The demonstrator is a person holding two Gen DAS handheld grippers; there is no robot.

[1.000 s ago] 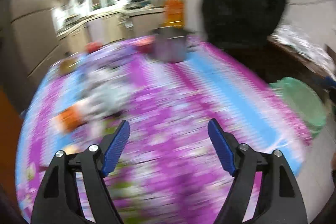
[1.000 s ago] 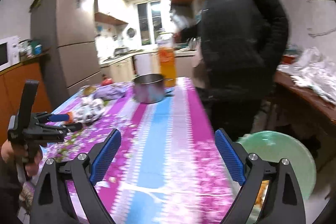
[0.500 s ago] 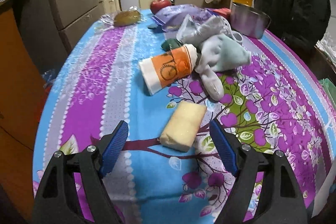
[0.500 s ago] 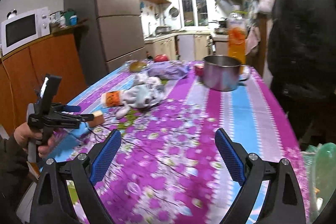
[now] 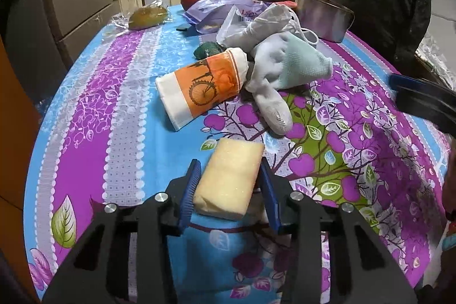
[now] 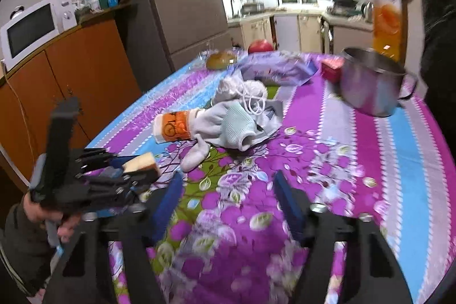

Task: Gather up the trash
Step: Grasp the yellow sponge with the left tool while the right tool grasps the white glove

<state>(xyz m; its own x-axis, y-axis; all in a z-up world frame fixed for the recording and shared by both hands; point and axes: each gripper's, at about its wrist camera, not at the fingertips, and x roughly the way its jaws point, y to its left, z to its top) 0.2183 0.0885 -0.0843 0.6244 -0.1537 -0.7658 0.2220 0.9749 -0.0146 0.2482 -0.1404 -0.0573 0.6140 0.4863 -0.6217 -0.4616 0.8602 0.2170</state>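
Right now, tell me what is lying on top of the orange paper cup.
The grey glove drapes over the far end of the tipped orange paper cup. A dark green thing sits just behind it. What lies beneath the glove pile is covered.

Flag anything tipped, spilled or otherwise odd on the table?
The orange paper cup lies on its side against crumpled grey socks and plastic bags mid-table, with no visible spill. A yellow sponge sits between the closing left hand-held gripper jaws. The steel pot stands upright.
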